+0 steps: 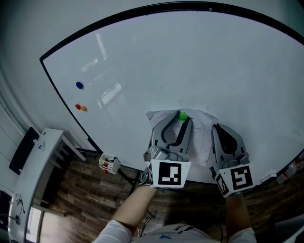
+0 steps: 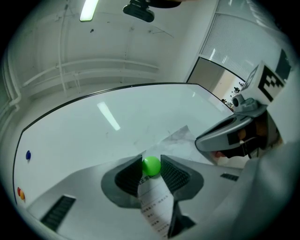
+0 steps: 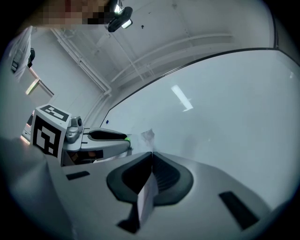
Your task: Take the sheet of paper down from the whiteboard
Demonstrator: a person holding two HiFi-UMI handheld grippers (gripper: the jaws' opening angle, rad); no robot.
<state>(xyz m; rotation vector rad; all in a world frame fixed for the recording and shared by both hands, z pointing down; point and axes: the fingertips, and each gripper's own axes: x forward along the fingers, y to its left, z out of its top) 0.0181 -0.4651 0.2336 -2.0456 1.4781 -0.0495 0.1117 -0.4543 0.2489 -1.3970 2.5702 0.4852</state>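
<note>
We show the left tongs (image 2: 151,161) clamped on the green magnet (image 2: 151,167) at the top edge of the sheet of paper (image 1: 202,140). The right tongs (image 3: 151,157) pinch its right edge, low on the whiteboard (image 1: 190,61), which lies open above.

An office or meeting room is suggested. A large black-framed whiteboard (image 1: 190,61) is seen against a pale wall, with a blue magnet (image 1: 79,85) and red and orange magnets (image 1: 80,107) stuck near its left edge. A white desk (image 1: 40,161) is set beside it on wood-patterned flooring (image 1: 95,199). A strip light (image 2: 89,9) and exposed pipes (image 2: 93,70) are seen overhead.
</note>
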